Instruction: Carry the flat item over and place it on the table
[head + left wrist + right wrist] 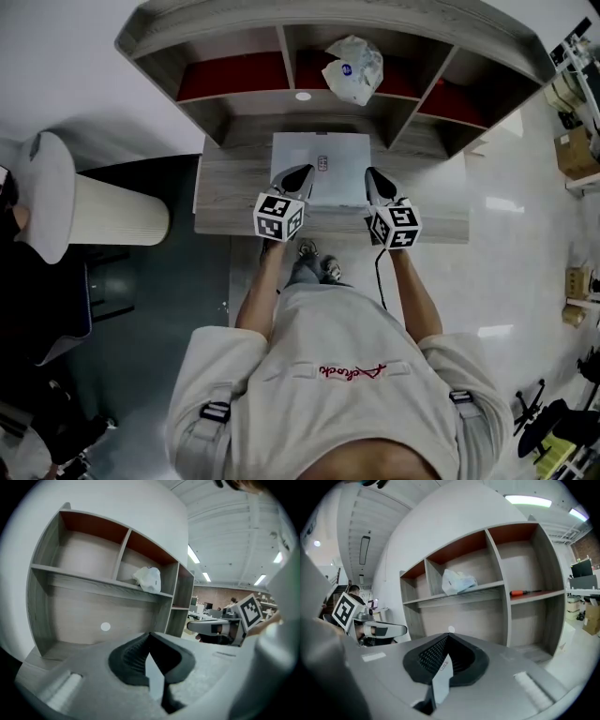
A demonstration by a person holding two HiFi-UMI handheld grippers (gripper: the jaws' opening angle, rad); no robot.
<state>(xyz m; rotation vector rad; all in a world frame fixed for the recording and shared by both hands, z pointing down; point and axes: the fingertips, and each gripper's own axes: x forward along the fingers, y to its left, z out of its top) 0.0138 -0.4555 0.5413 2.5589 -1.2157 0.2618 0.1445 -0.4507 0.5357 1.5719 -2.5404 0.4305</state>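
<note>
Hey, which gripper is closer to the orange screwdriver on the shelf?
Right. The right gripper, shut on the right edge of the flat gray item, sits toward the shelf compartment holding the orange screwdriver; the left gripper, on the left edge, is farther away.

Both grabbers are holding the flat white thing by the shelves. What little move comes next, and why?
Probably draw the flat item straight back from the shelf unit, kept level. The left gripper and right gripper each have fingers shut on its near edge, so moving both together should keep it from tilting or slipping.
</note>
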